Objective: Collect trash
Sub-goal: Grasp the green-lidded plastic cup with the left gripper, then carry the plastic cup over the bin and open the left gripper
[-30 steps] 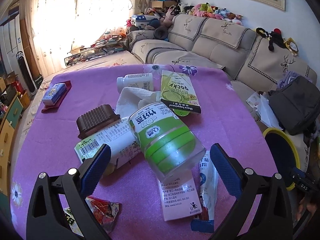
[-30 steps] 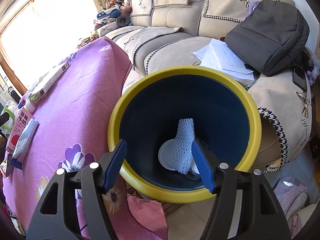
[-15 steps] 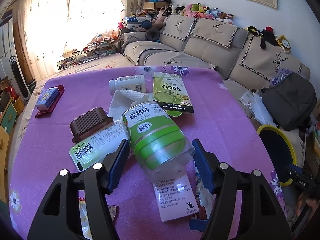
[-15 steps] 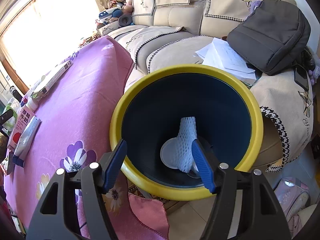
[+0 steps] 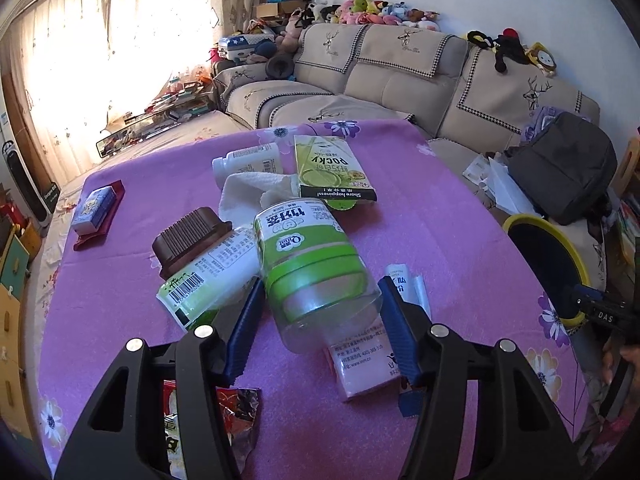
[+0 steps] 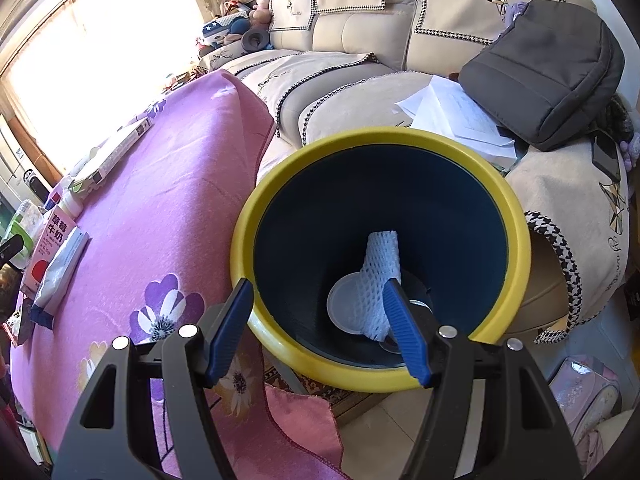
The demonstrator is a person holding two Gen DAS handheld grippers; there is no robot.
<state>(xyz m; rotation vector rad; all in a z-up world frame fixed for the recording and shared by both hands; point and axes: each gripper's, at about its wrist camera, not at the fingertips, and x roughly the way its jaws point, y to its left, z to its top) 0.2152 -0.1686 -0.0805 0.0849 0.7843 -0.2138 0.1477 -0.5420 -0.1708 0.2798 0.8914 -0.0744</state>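
While the left gripper (image 5: 320, 312) is closing in, its blue pads sit on either side of the clear base of a green-and-white plastic jar (image 5: 310, 264) that's lying tipped over on the purple tablecloth (image 5: 440, 216). The pads look right up against the jar's sides, so I'd call that a grip. Just beside the jar on the left is a bottle with a ribbed brown cap (image 5: 192, 236), and under the jar's base there's a pink-and-white carton (image 5: 360, 364) lying flat. Further back you've got a green Pocky box (image 5: 332, 172), a crumpled white towel (image 5: 252, 192) and a small white bottle (image 5: 248, 160). A shiny snack wrapper (image 5: 236, 404) peeks out under the left finger. Over on the other side, the right gripper (image 6: 320, 328) hangs with its jaws apart and nothing between them, right above a yellow-rimmed bin (image 6: 516, 216) next to the table edge. Down in the bin there's a white foam net sleeve (image 6: 378, 276) and a round white lid (image 6: 344, 304).
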